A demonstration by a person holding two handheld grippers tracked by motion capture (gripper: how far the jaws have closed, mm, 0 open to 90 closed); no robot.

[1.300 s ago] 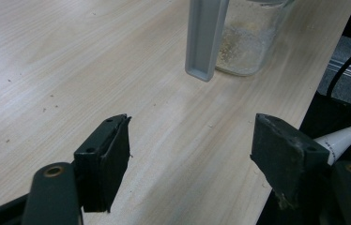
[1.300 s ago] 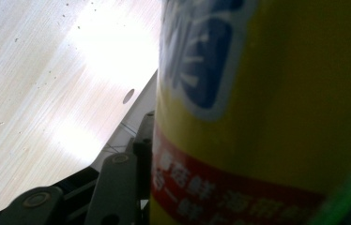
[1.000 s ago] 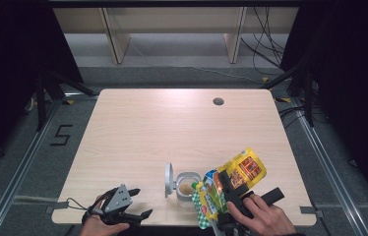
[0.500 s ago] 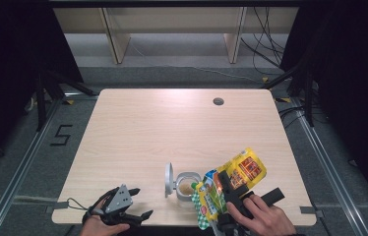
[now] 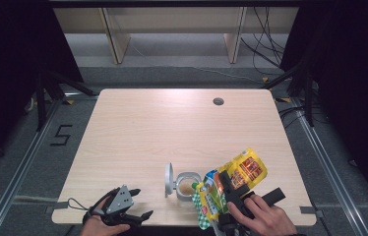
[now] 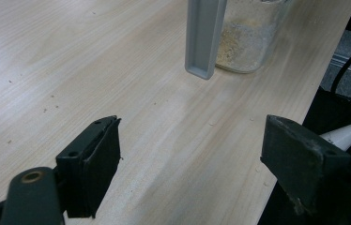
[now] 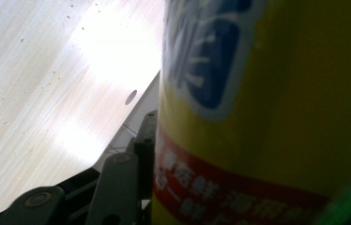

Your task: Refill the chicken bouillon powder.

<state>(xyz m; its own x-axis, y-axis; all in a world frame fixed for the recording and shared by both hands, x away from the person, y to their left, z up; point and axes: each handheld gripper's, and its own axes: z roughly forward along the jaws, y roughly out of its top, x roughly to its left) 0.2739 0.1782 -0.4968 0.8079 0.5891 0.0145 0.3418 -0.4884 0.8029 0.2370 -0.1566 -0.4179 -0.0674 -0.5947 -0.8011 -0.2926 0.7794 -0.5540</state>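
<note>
A yellow and green snack pouch hangs tilted over a clear jar near the table's front edge. My right gripper is shut on the pouch, whose yellow side presses against one of the fingers in the right gripper view. The jar holds pale crumbly powder, and its grey lid stands open on the left side. My left gripper rests open at the front left edge, a short way left of the jar, with nothing between its fingers.
The wooden table has a round cable hole at the back right. Its front edge runs right beside my left gripper. Shelving legs and cables lie on the floor beyond the table.
</note>
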